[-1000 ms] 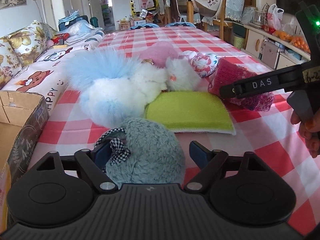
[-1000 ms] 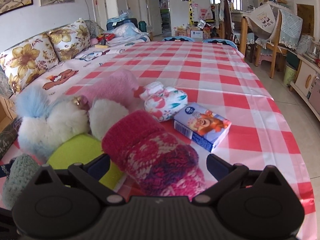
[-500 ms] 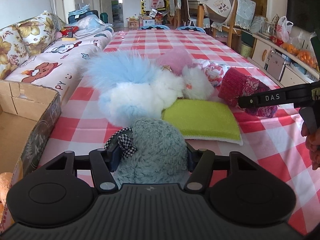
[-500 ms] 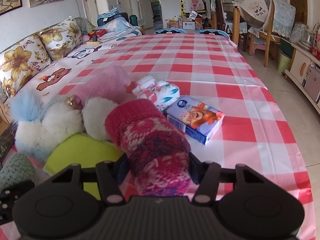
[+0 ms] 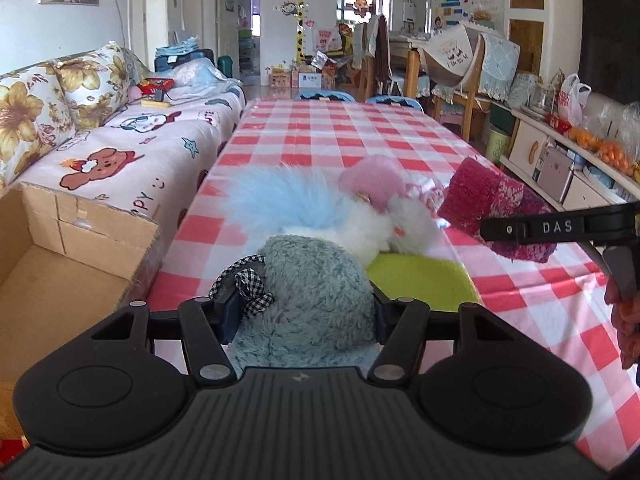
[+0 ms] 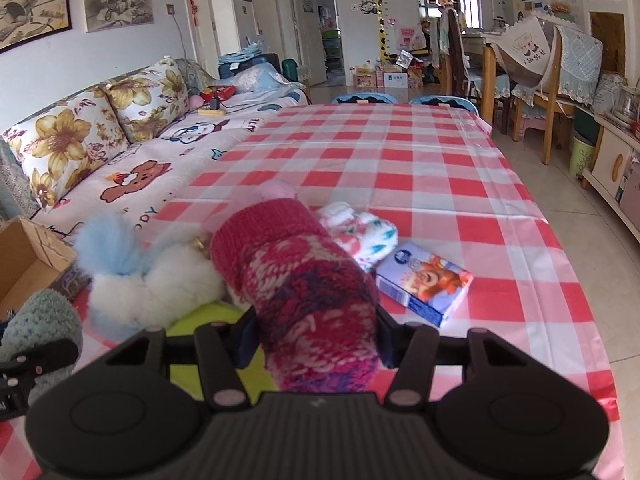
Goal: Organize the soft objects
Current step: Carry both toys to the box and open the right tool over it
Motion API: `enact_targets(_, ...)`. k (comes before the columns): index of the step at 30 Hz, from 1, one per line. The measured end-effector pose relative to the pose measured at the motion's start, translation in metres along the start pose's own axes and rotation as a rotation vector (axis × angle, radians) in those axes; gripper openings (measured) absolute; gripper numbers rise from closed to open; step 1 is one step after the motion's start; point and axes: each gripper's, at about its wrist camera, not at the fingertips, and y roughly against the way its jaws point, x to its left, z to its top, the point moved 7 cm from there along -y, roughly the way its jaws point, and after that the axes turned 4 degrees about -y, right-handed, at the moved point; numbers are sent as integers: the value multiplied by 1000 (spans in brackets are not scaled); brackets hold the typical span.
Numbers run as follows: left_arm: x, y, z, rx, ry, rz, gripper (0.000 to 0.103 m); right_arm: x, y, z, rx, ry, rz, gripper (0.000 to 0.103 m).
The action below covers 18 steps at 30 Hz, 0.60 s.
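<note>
the left claw [image 5: 306,314] pinches a grey-blue plush toy [image 5: 316,300]; the right claw [image 6: 318,338] clamps a red knitted sock [image 6: 304,280], its long axis pointing forward-left.

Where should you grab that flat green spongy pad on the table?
Take the flat lime-green spongy pad by its free near-right edge, coming in low from the right. It lies flat on the red-checked tablecloth, and the fluffy white-and-blue plush toy crowds its far-left edge. Both grippers hold other items now.
</note>
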Motion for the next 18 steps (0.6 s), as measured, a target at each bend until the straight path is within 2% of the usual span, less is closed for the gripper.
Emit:
enact_targets(9,33,6,20,-70,41,61,74,36,6,9,-24,36,56,55)
enact_targets(18,75,6,31,-101,97,135,75,86,8,16,-39,85,133,55)
